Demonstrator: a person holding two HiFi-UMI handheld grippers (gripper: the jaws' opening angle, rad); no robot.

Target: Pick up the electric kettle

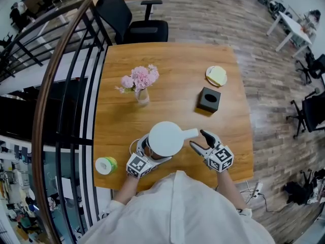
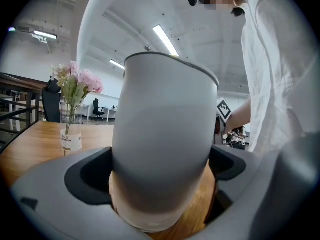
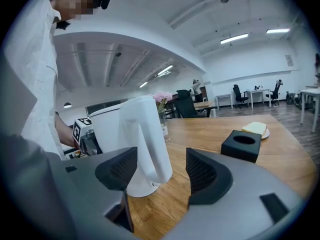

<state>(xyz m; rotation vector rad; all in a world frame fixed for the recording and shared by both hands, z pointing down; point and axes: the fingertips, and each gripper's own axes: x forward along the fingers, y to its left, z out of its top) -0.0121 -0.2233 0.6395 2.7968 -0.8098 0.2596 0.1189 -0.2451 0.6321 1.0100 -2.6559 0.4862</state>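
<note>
The white electric kettle (image 1: pixel 165 139) stands near the front edge of the wooden table (image 1: pixel 172 60), its handle (image 1: pixel 189 133) pointing right. My left gripper (image 1: pixel 150 151) reaches in from the front left, and its jaws press both sides of the kettle's body (image 2: pixel 165 134), which fills the left gripper view. At the handle, my right gripper (image 1: pixel 199 139) is open. In the right gripper view the handle (image 3: pixel 147 139) stands between the ribbed pads (image 3: pixel 200 170), close to the left one, with a gap on the right.
A glass vase of pink flowers (image 1: pixel 139 85) stands behind the kettle. A black box (image 1: pixel 209 99) and a small plate with a pale yellow item (image 1: pixel 216 75) lie at the back right. A green tape roll (image 1: pixel 105 165) sits front left, beside a railing (image 1: pixel 66 85).
</note>
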